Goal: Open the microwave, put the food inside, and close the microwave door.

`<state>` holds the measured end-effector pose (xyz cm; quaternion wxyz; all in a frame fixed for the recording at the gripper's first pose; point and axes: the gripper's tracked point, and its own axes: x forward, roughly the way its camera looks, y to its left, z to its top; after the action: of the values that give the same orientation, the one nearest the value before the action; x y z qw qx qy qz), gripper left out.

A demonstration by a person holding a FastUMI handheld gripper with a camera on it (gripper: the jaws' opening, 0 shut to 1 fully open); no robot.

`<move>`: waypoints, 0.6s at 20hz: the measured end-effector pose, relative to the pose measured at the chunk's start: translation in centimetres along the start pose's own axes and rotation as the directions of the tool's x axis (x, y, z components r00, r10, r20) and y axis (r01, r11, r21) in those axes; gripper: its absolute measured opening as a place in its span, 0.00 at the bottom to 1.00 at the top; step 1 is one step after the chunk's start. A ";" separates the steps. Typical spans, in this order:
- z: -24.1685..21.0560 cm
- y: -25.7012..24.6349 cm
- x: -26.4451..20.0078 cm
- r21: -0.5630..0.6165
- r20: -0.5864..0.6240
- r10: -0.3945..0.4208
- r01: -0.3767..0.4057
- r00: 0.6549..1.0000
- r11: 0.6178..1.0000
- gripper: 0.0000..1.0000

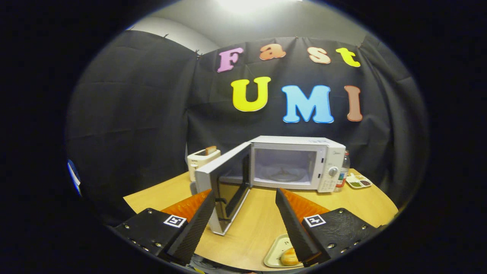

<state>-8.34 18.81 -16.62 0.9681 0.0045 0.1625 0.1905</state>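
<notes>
The gripper hangs above a wooden table with fingers spread wide and empty, a tray holding a bread roll at five o'clock, and at twelve o'clock the microwave, its door swung open leftward.

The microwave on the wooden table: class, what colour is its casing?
White, seen best in the gripper view: the boxy white microwave stands door-open beyond the open gripper.

No legible text: the microwave badge and panel print are too small.
</notes>
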 end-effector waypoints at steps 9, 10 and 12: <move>-9.5 -7.4 -0.5 0.034 -0.212 -0.156 0.167 0.965 0.985 0.97; -10.6 -7.8 -0.6 0.036 -0.240 -0.163 0.177 0.957 0.984 0.97; -13.0 -8.3 -0.7 0.036 -0.300 -0.171 0.190 0.938 0.981 0.97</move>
<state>-10.03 10.21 -29.28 0.9457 -0.0079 0.3112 0.0941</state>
